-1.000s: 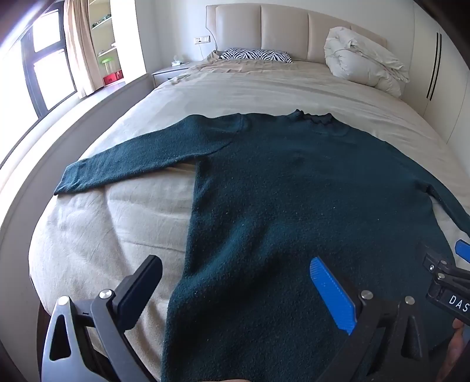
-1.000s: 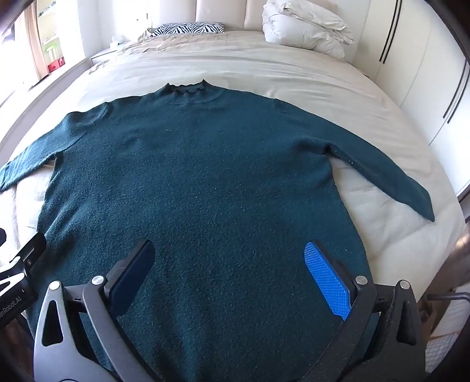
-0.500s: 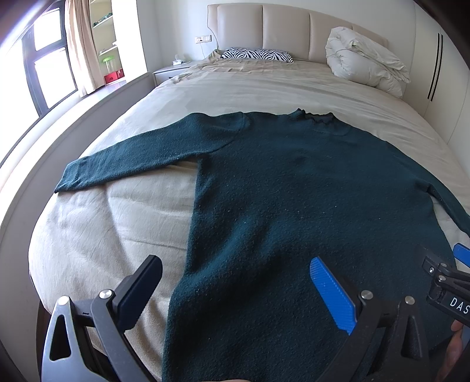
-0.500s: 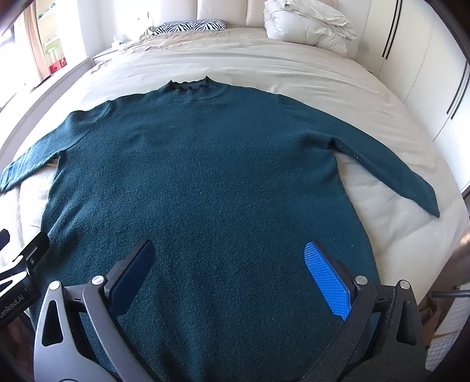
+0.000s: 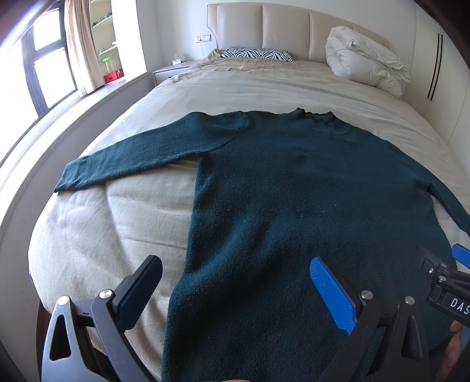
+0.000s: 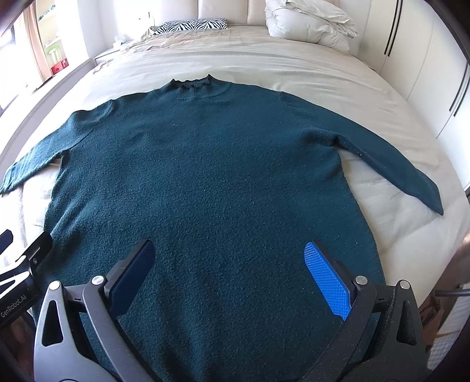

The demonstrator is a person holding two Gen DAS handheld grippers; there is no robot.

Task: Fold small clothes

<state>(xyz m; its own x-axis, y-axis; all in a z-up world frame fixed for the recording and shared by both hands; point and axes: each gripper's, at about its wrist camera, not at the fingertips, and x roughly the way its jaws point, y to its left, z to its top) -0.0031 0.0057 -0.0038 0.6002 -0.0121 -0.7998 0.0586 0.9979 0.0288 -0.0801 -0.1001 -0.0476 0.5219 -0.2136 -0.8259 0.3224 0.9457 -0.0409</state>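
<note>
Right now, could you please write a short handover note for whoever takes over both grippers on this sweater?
Left gripper: open, empty, above the sweater's left hem edge.
Right gripper: open, empty, above the lower middle of the sweater.
Sweater: dark teal, flat on the bed, collar toward the headboard, both sleeves spread outward.
Done: laid out; no fold made yet.
Left: fold in the sleeves, then the body.

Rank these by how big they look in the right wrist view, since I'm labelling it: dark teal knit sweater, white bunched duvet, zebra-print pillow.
1. Dark teal knit sweater, filling most of the picture.
2. White bunched duvet, by the headboard.
3. Zebra-print pillow.
The last two lie far from the camera, so their true sizes stay unsure.
</note>
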